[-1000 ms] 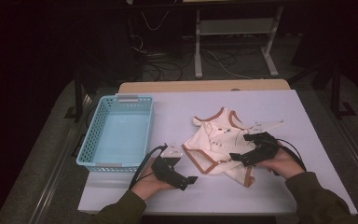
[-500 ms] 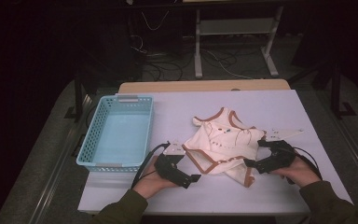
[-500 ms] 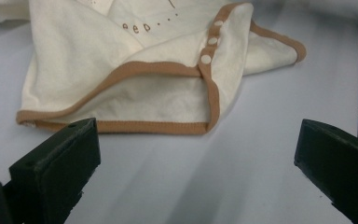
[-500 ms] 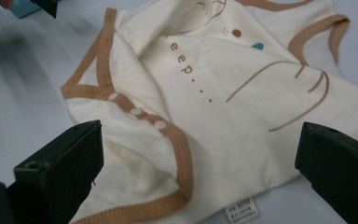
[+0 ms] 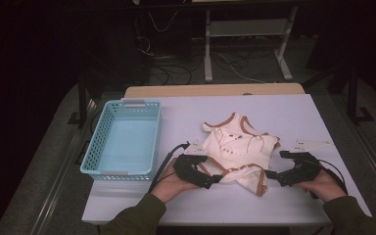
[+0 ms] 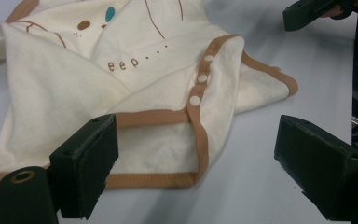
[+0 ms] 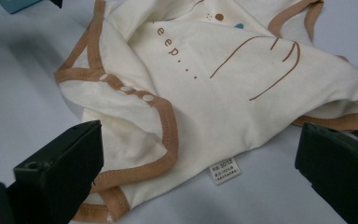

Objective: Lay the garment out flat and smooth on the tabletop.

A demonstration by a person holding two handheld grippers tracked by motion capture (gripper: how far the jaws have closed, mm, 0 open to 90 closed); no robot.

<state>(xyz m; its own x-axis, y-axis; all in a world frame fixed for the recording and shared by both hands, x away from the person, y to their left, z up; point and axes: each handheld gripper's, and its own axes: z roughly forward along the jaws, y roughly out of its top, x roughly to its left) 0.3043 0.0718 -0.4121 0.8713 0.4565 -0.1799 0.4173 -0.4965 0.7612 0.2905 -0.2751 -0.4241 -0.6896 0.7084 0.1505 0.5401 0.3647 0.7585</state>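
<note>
- Bodysuit (image 5: 240, 154), cream with brown trim, lay crumpled on the white bench (image 5: 293, 117), right of a light blue basket (image 5: 123, 139).
- The left tongs (image 5: 215, 180) sat at the garment's near left hem, jaws wide apart though they had just been closing a little; the hem lay between them, unpinched.
- The right tongs (image 5: 272, 174) rested just beside its right edge, jaws spread wide, holding nothing.

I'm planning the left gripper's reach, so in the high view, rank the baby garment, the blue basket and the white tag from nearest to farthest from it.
From the left gripper:
1. Baby garment, right beside it.
2. Blue basket, to its left.
3. White tag, across the garment, by the right gripper.
</note>
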